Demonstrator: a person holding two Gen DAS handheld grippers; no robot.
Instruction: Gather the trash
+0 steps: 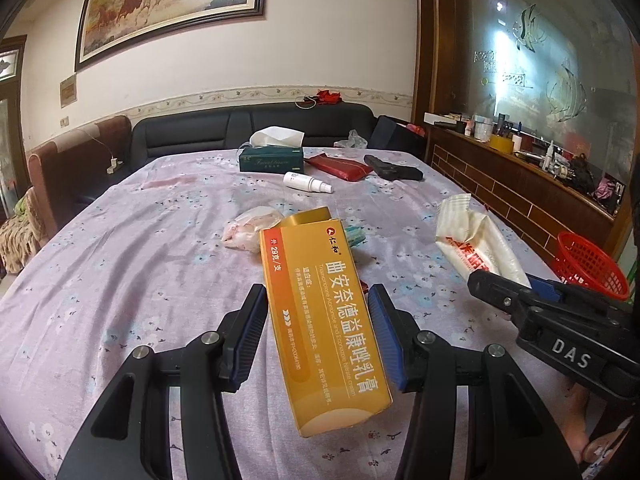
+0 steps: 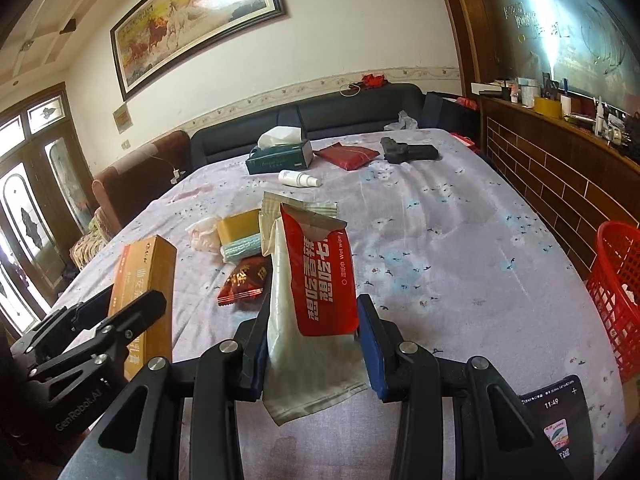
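To your right the tabletop (image 2: pixel 460 248) lies bare up to the red basket (image 2: pixel 618 292) at its edge. Ahead, small wrappers (image 2: pixel 240 280) and a bag (image 1: pixel 250 232) crowd the middle (just beyond your held items). Farther back, bottle (image 1: pixel 306 183), tissue box (image 1: pixel 271 160), red pouch (image 1: pixel 340 166) and black object (image 1: pixel 394 168) line the far end.

Your left tongs (image 1: pixel 318 334) and right tongs (image 2: pixel 312 344) look alike: black angular link arms with triangular cut-outs, round silver pivot screws, and ribbed blue pads (image 1: pixel 386 334) lining the fingers. One body reads "DAS" in white; the other carries "GenRobot.AI" lettering along its side.
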